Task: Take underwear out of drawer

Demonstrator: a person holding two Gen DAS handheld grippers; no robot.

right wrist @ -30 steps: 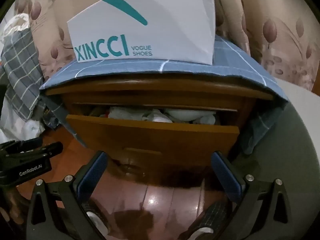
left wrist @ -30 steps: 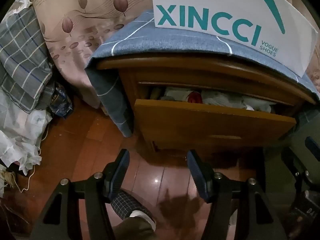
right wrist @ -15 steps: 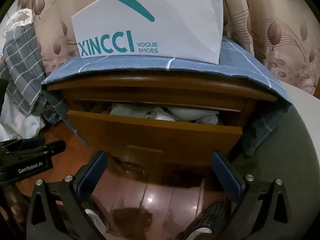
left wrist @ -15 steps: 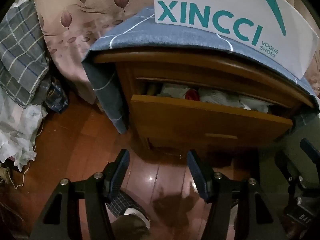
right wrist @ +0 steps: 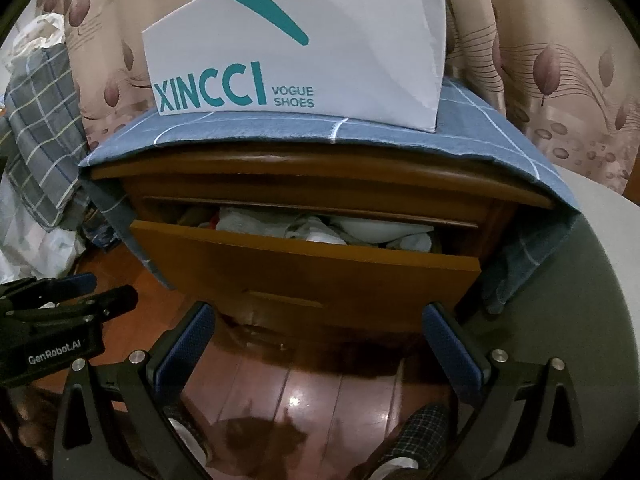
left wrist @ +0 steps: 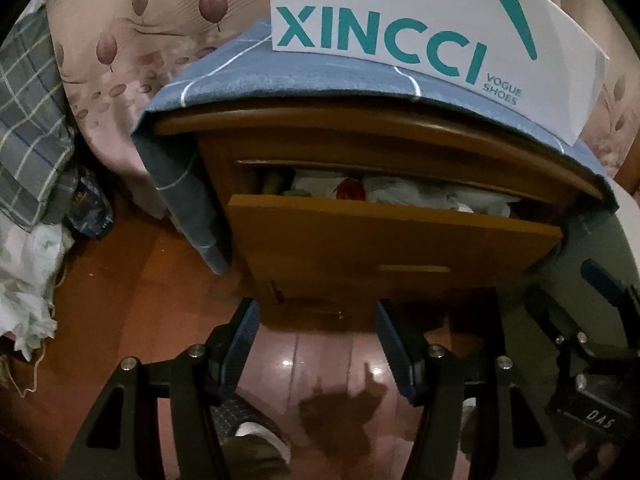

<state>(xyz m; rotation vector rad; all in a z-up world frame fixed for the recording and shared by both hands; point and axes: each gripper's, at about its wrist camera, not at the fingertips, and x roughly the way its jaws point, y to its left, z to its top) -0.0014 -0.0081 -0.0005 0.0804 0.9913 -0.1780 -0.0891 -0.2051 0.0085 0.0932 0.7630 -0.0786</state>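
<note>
A wooden nightstand has its top drawer (left wrist: 384, 240) (right wrist: 304, 268) pulled partly open. White folded underwear (right wrist: 280, 224) (left wrist: 420, 194) and a red item (left wrist: 351, 190) lie inside. My left gripper (left wrist: 316, 312) is open and empty, low in front of the drawer's left part, above the floor. My right gripper (right wrist: 320, 316) is open wide and empty, just below the drawer front. The left gripper also shows at the left edge of the right wrist view (right wrist: 76, 292).
A white XINCCI shoe box (right wrist: 304, 52) stands on a blue checked cloth (right wrist: 320, 132) draped over the nightstand. A plaid fabric pile (left wrist: 28, 120) and white bags lie to the left. A grey seat (right wrist: 580, 300) is at the right. The floor is glossy red-brown wood.
Both grippers have moved up and closer to the nightstand, so the drawer looms larger and more of its contents show. Both stay open.
</note>
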